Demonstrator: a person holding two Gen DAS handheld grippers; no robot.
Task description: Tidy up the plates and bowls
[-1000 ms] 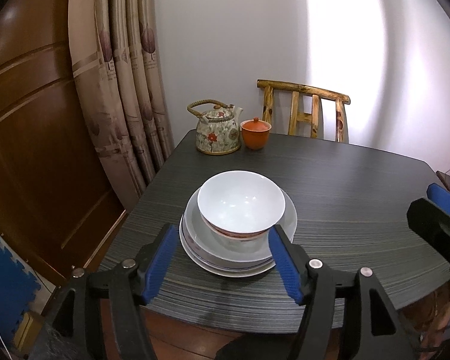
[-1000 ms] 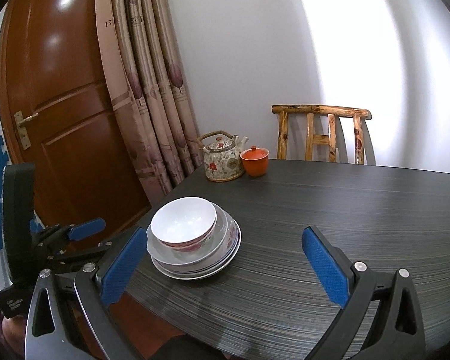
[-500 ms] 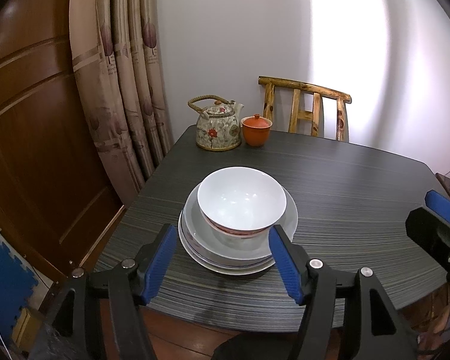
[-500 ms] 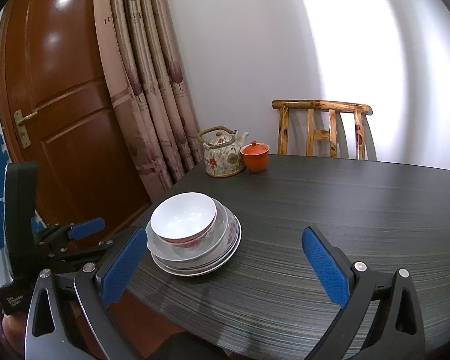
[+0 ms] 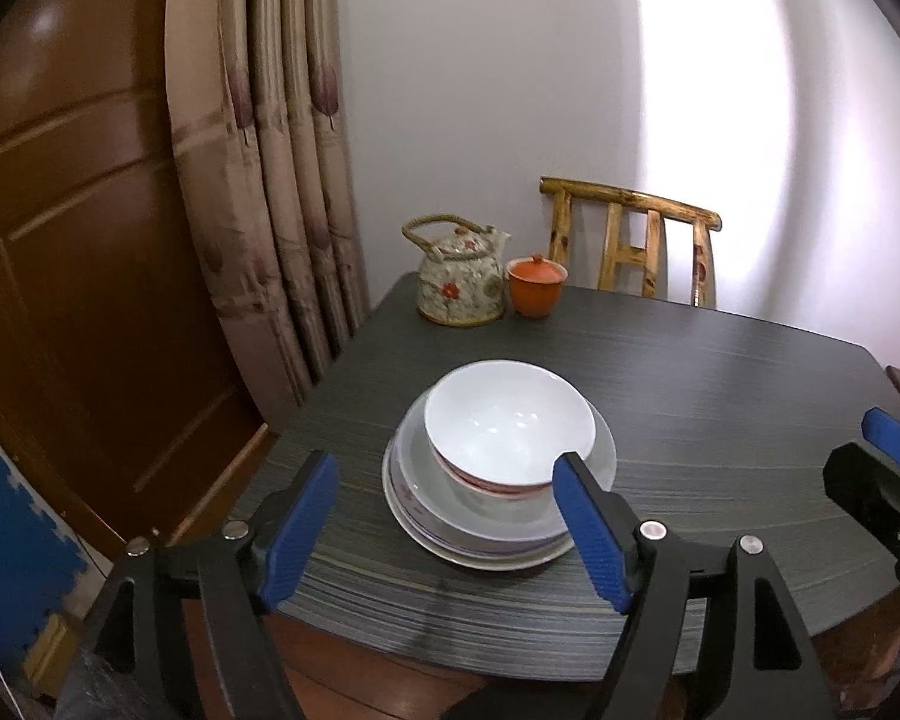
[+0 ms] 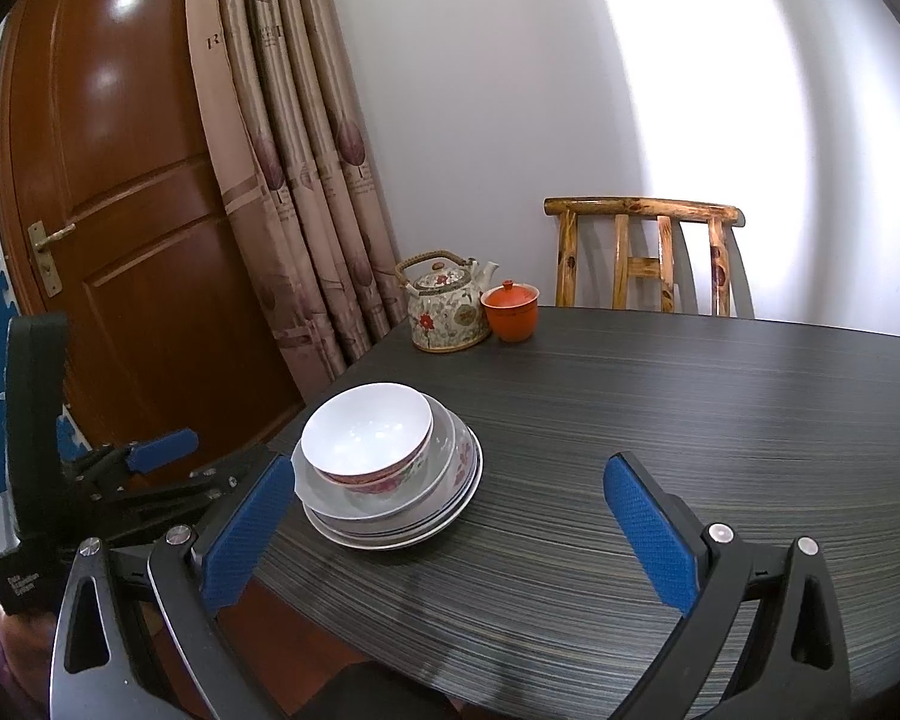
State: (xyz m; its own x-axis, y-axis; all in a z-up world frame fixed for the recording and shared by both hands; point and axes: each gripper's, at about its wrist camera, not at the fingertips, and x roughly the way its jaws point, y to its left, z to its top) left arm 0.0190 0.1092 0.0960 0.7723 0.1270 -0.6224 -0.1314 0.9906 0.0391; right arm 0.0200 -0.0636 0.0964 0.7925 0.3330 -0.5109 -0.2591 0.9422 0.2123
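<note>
**Stacked Dishes at Near Left Corner; Both Grippers Empty**

The white bowl [image 5: 507, 429] sits upright on top of a stack of plates [image 5: 498, 531]. A red floral band runs round the bowl's outer wall. The stack rests on the dark striped tabletop [image 6: 660, 420], close to its near left corner.

The left gripper [image 5: 444, 519] is level with the near edge of the tabletop, directly in front of the stack. Its jaws are spread wide and hold nothing; the stack appears between them without contact.

The right gripper [image 6: 450, 531] is over the near edge, to the right of the stack. Its jaws are also spread wide and hold nothing.

At the far left corner stand a floral teapot [image 5: 461, 279] and, just beside it, an orange lidded cup [image 5: 536, 287]. A wooden chair [image 6: 645, 255] stands behind the far edge.
</note>
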